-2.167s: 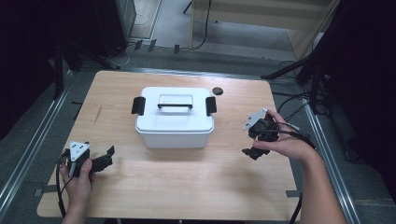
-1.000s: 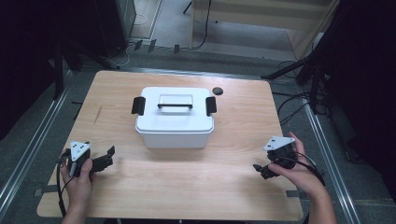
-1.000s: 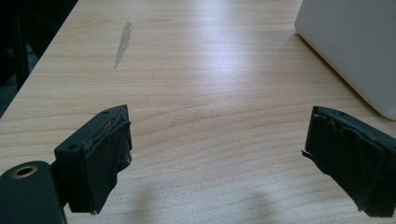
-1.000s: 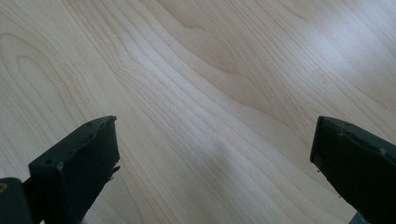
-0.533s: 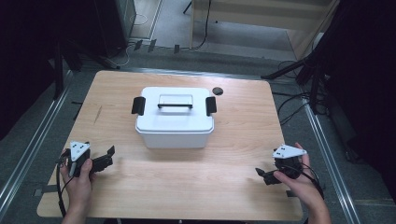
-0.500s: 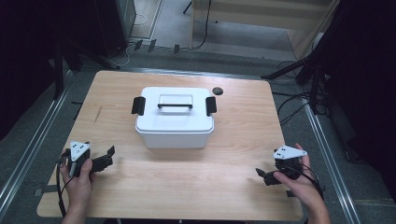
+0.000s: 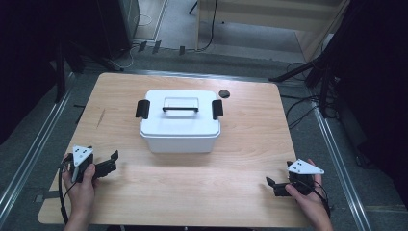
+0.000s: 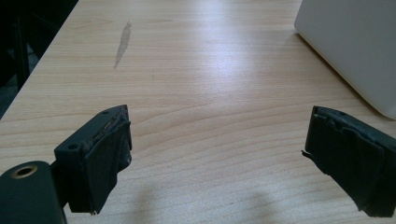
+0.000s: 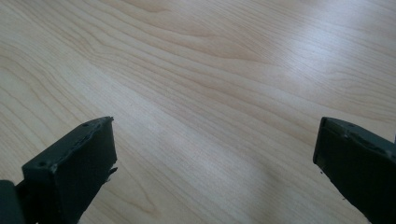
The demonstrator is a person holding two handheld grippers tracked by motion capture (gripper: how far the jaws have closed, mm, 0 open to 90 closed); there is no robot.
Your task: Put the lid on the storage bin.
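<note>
the left gripper (image 7: 107,167) is held low at the near left corner of the surface (image 7: 250,144), jaws spread wide and empty; in the left gripper view the gripper (image 8: 219,158) is aimed past bare wood, with a corner of the box (image 8: 350,42) at the upper right; the box (image 7: 180,126) sits mid-surface, well apart from both grippers, white, its lid (image 7: 180,105) shut, a dark handle (image 7: 180,109) on top and black latches (image 7: 142,109) at either end; the right gripper (image 7: 275,186) is held near the near right edge, jaws likewise wide and empty, and its own view is aimed across plain wood (image 9: 210,84).

a likely fault: if the box is approached from one side alone, it could be pushed across the smooth wood rather than gripped; a latch could be pinched off-centre and slip; the small dark disc (image 7: 224,94) behind the box could be knocked off the far edge if the box is shoved back; the cable (image 7: 61,202) trailing from the left gripper could snag at the edge.

the surface is pale wood with a faint scuff (image 8: 122,44) at the left; metal rails (image 7: 29,159) run along both sides; around it lie a grey floor (image 7: 240,57), loose cables and dark curtains.
</note>
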